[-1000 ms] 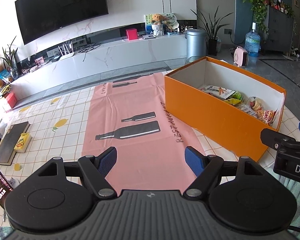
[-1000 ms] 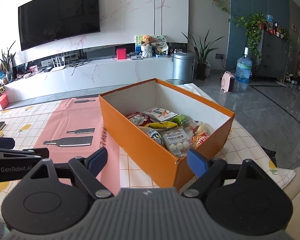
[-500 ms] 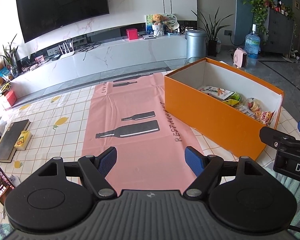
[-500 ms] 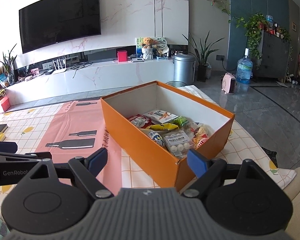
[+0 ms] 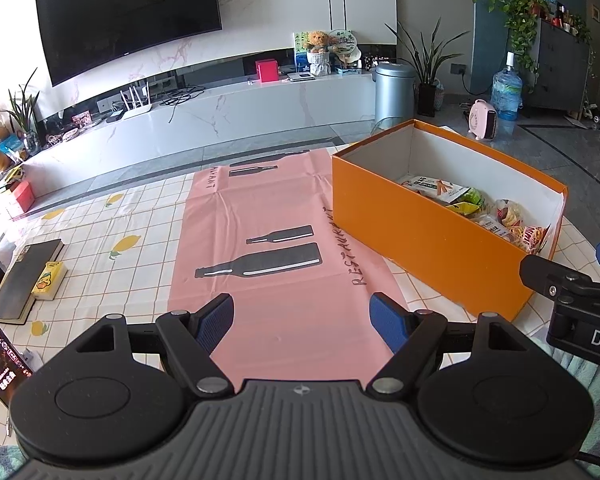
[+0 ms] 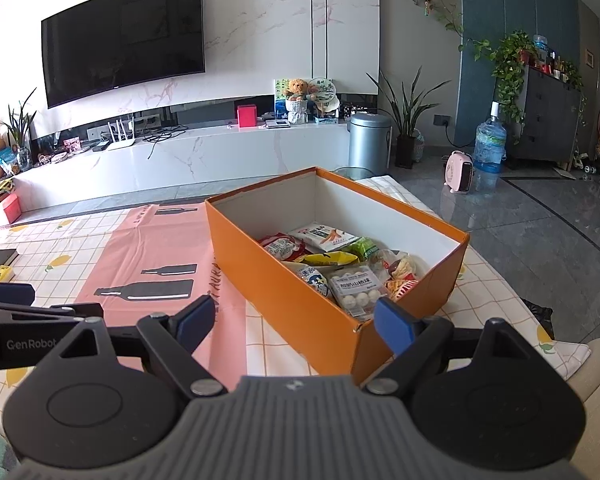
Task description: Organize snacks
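Observation:
An orange box [image 6: 300, 300] [image 5: 420, 240] stands on the table and holds several snack packets [image 6: 340, 264] [image 5: 476, 208]. My right gripper [image 6: 294, 320] hovers in front of the box's near corner, open, with nothing between its blue pads. My left gripper [image 5: 302, 322] hangs open over the pink mat [image 5: 268, 232], left of the box, and is empty too. The right gripper's finger [image 5: 556, 280] juts into the left wrist view at the right edge. Part of the left gripper [image 6: 40, 312] shows at the left edge of the right wrist view.
A checked tablecloth [image 5: 100, 232] covers the table. A dark book [image 5: 24, 276] with a small yellow box [image 5: 48, 282] beside it lies at the far left. Beyond the table are a TV bench [image 6: 180, 156], a bin [image 6: 370, 144] and a grey floor.
Both views shift only slightly; the right gripper has drifted a little, so the box sits marginally differently in frame. Neither gripper has changed its opening.

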A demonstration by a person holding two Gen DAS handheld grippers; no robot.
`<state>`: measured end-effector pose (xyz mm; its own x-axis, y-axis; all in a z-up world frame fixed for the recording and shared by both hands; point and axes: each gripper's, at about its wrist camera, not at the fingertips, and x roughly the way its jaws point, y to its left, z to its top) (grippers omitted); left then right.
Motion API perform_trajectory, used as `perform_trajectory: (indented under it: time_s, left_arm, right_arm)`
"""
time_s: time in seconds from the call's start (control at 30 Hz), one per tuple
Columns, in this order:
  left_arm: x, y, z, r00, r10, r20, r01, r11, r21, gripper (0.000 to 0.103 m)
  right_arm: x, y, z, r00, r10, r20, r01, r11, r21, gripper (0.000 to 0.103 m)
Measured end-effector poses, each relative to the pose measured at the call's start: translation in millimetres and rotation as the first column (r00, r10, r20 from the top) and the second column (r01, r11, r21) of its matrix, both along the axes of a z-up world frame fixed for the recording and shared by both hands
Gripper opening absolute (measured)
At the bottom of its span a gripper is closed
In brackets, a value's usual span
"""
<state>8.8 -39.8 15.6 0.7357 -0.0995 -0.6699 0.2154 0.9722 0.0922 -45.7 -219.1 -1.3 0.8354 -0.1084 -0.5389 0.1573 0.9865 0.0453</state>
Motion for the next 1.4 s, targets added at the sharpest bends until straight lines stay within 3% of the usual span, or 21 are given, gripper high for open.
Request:
perform_trajectory:
  time_s: [1.4]
  left_arm:
    - [-3.3,2.8,5.6,1.000,0.000,0.006,0.000,1.000,-0.007,0.091]
  right_arm:
    - [-0.9,1.7,4.8,1.000,0.007,-0.002,-0.007,1.000,-0.012,0.084]
